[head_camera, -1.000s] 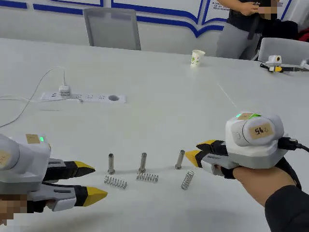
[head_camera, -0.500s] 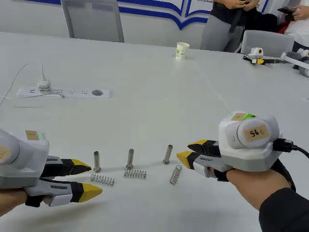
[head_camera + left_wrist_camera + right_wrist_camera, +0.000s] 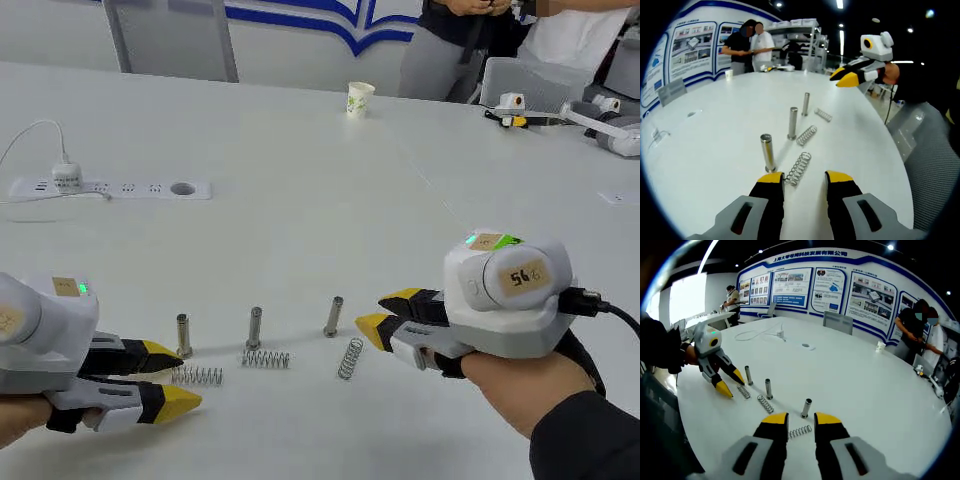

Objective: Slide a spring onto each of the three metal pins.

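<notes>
The grey-and-white left gripper point(image 3: 183, 375), with its yellow-tipped black jaws, has crept in from the left of the middle pin point(image 3: 255, 327), a short upright steel cylinder on the white tabletop point(image 3: 300, 200). Its jaws stand apart around nothing. Their tips now sit just beside the left spring point(image 3: 197, 376), a small coil of bright wire lying flat (a second ago a clear gap separated them). Behind that coil stands the matching left pin point(image 3: 183, 334), bare.

Just in front of the middle pin lies the middle spring point(image 3: 265, 358). To the right of the middle pin stands the right pin point(image 3: 333, 316), with the right spring point(image 3: 350, 358) lying at an angle before it. Farthest right of the middle pin, the matching right gripper point(image 3: 385, 308) has edged nearer, jaws parted and empty.

Pins and springs have not moved and none is threaded, so all three remain to do. Both tools look poised for a first pick.
</notes>
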Action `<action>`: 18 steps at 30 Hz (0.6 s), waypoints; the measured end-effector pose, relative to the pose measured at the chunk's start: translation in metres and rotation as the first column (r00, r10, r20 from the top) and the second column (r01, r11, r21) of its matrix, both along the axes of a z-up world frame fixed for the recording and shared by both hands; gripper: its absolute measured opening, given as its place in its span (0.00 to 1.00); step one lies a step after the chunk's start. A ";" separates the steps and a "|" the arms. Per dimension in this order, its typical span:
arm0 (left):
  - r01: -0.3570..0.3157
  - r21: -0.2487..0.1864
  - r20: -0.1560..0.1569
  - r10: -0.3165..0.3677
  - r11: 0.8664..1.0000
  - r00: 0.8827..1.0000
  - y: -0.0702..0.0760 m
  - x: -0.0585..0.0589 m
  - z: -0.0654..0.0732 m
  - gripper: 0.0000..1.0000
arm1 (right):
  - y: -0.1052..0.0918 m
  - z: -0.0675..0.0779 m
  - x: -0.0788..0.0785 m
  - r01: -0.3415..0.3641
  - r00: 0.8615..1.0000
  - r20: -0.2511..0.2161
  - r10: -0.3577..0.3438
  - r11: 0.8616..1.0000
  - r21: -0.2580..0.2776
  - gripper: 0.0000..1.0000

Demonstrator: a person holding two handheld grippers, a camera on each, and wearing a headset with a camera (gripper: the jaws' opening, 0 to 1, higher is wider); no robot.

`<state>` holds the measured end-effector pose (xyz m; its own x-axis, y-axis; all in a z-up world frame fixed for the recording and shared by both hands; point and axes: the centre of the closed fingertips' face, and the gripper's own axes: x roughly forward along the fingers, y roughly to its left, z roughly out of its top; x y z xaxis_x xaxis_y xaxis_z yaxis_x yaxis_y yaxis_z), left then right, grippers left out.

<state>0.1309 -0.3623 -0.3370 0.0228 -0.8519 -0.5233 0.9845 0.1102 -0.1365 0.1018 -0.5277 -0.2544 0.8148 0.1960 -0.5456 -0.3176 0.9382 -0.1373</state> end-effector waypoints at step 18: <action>-0.001 0.014 0.045 0.001 1.000 0.999 0.000 -0.001 -0.005 0.14 | 0.004 0.000 0.001 -0.018 1.000 0.002 0.018 1.000 0.000 0.21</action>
